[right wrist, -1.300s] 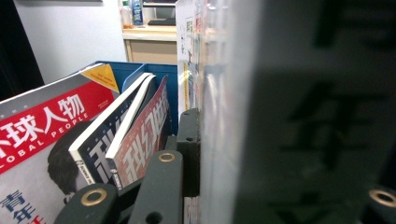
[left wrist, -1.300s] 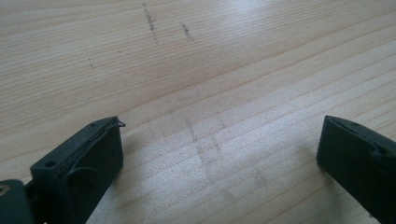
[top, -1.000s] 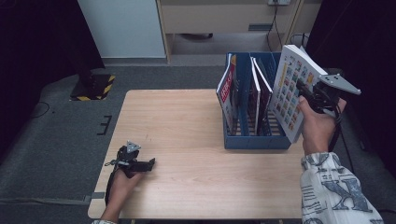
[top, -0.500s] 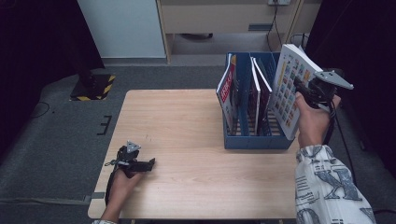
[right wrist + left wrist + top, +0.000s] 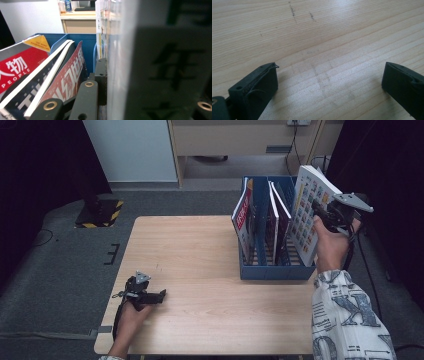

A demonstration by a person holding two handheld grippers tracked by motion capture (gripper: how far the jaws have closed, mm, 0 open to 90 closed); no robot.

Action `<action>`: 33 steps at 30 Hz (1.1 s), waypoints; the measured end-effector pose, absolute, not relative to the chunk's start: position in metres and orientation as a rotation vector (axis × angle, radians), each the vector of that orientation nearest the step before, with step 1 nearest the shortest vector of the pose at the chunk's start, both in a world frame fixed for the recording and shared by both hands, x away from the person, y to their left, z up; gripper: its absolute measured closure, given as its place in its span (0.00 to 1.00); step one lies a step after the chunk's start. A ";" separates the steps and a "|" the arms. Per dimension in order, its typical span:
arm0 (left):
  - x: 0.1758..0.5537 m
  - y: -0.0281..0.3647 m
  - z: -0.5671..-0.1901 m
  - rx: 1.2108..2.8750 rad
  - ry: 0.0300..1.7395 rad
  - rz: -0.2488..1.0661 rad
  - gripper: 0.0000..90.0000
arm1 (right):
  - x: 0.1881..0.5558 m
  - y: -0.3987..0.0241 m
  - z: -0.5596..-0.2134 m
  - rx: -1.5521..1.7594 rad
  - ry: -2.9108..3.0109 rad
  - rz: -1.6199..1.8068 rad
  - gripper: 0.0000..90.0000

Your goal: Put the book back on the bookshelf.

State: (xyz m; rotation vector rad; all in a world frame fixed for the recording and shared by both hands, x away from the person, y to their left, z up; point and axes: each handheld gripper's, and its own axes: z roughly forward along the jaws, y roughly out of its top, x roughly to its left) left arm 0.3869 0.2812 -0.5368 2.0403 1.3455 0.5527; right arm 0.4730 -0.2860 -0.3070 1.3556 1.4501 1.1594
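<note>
At the right edge of the frame, the right tool is clamped on a thick magazine, holding it tilted just over the right end of the blue file rack. Other magazines stand in the rack's slots. Down at the lower left, the left tool rests on the wooden tabletop, its jaws spread wide with only bare wood between them.
</note>
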 end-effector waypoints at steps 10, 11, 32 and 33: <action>0.387 0.281 -0.537 2.039 1.346 0.553 0.00 | 0.486 -0.284 -0.310 1.346 1.428 1.170 0.82; 0.387 0.281 -0.537 2.039 1.346 0.553 0.00 | 0.486 -0.284 -0.310 1.346 1.428 1.170 0.82; 0.386 0.281 -0.537 2.036 1.353 0.556 0.00 | 0.505 -0.284 -0.344 1.361 1.434 1.185 0.82; 0.386 0.281 -0.537 2.036 1.353 0.556 0.00 | 0.505 -0.284 -0.344 1.361 1.434 1.185 0.82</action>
